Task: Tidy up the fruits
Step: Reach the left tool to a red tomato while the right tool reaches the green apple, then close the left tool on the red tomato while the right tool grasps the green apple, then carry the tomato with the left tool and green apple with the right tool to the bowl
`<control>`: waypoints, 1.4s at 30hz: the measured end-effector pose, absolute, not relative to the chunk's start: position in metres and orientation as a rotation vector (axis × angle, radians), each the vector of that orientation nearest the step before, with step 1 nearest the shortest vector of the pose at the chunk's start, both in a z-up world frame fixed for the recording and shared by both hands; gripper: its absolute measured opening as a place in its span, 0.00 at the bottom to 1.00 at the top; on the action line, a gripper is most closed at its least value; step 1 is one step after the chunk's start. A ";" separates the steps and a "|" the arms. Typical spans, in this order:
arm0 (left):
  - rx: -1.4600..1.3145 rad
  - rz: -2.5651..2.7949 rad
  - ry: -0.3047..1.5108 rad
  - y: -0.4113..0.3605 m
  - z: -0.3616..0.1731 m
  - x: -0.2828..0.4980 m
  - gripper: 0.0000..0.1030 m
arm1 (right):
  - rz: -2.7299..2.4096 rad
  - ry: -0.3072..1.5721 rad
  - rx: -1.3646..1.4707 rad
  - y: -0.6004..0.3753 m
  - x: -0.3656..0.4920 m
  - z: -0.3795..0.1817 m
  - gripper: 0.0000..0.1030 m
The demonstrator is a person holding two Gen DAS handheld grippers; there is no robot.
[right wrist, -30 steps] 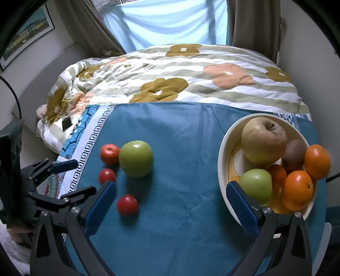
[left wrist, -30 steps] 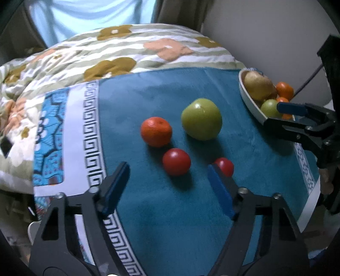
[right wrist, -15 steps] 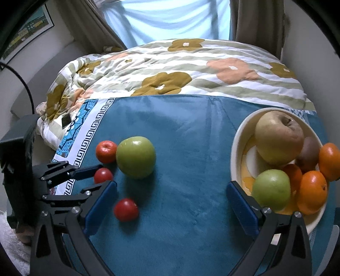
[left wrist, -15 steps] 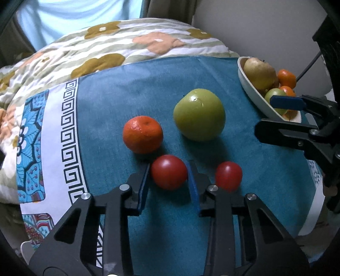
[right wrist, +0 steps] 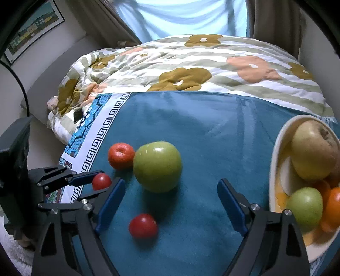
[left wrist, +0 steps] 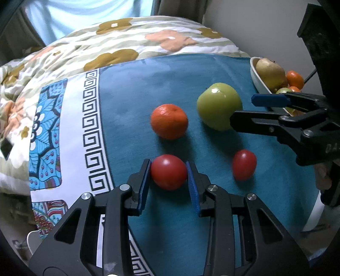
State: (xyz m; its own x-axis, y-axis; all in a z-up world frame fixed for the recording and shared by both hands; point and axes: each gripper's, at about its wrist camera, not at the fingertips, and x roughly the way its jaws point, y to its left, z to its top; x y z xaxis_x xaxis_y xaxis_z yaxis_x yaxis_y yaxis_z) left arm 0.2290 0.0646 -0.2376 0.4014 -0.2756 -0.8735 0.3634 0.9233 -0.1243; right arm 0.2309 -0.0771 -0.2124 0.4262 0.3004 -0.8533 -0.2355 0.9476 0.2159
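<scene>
Two grippers work — left gripper squeezes a red tomato near the cloth's patterned edge; right gripper, empty, narrows toward the green apple. Next — lift to the bowl.

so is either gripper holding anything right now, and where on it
The left gripper is shut on a red tomato, its fingers pressing the two opposite sides. The right gripper holds nothing; its fingers are closing toward the green apple.

Daylit window with pale sheer and grey-brown curtains, floral striped duvet on bed, framed picture on plain light wall.
</scene>
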 end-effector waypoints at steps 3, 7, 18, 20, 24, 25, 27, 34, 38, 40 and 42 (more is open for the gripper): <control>0.095 -0.401 1.082 0.067 -0.238 0.228 0.37 | 0.346 1.085 0.071 -0.075 0.235 -0.217 0.74; 0.101 -0.397 1.079 0.069 -0.237 0.228 0.37 | 0.359 1.087 0.088 -0.074 0.239 -0.222 0.72; 0.080 -0.373 1.086 0.075 -0.235 0.228 0.37 | 0.394 1.101 0.085 -0.064 0.247 -0.229 0.50; 0.079 -0.370 1.086 0.077 -0.233 0.228 0.37 | 0.392 1.100 0.078 -0.064 0.246 -0.228 0.50; 0.080 -0.356 1.074 0.077 -0.221 0.228 0.37 | 0.390 1.090 0.092 -0.069 0.241 -0.219 0.49; 0.080 -0.352 1.069 0.077 -0.217 0.228 0.37 | 0.389 1.085 0.096 -0.071 0.239 -0.216 0.49; 0.078 -0.342 1.058 0.076 -0.207 0.228 0.37 | 0.384 1.074 0.103 -0.077 0.235 -0.207 0.49; 0.056 -0.317 1.009 0.056 -0.173 0.218 0.37 | 0.373 1.049 0.101 -0.103 0.216 -0.177 0.49; 0.050 -0.315 0.986 0.034 -0.156 0.209 0.37 | 0.371 1.042 0.075 -0.129 0.205 -0.158 0.49; 0.040 -0.318 0.975 0.020 -0.148 0.206 0.37 | 0.368 1.035 0.059 -0.141 0.200 -0.150 0.49; 0.033 -0.322 0.961 0.006 -0.140 0.206 0.37 | 0.362 1.025 0.048 -0.156 0.197 -0.140 0.49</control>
State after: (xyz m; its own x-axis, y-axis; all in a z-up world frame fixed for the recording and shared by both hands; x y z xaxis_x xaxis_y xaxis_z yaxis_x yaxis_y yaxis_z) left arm 0.2058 0.0065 -0.1403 0.5292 -0.2549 -0.8093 0.2843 0.9519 -0.1139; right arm 0.1969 -0.1558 -0.1400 0.4653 0.3165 -0.8266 -0.2723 0.9398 0.2066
